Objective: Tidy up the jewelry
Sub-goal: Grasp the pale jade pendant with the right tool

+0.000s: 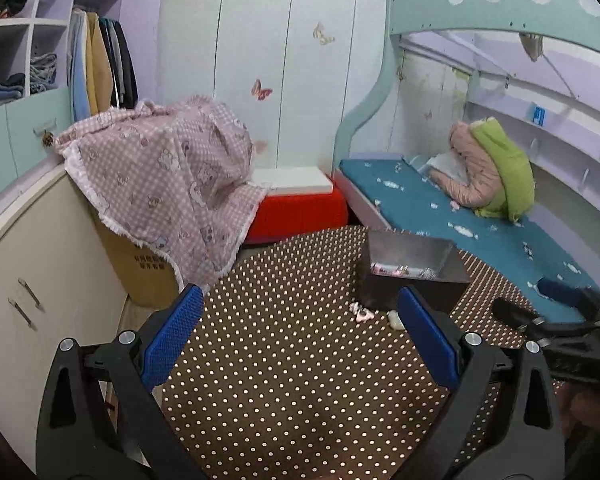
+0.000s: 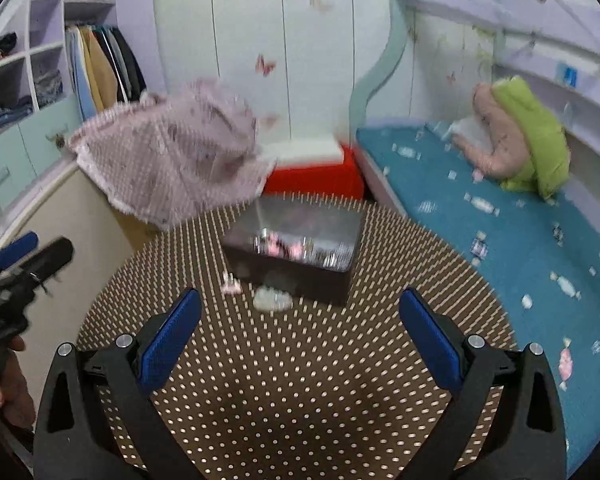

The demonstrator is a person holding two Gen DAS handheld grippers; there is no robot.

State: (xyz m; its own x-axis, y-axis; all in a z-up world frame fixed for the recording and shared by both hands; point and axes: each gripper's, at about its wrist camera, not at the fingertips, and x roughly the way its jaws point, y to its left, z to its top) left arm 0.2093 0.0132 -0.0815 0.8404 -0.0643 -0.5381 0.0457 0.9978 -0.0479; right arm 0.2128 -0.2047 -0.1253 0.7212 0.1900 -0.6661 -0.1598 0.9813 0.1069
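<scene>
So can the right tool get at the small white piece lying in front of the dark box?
Probably yes: the right tool is open, and only bare polka-dot tablecloth separates it from the small white piece.

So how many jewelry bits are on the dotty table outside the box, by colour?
Pink pieces: 1
White pieces: 1
Total: 2
Both lie on the dotted cloth beside the dark box; more sit inside, too small to count.

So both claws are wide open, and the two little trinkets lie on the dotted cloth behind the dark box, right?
Not quite: the small pink trinket and the pale whitish one lie on the brown dotted cloth in front of the dark open box, on the claws' side, as the left wrist view shows. Left claw and right claw are open.
</scene>
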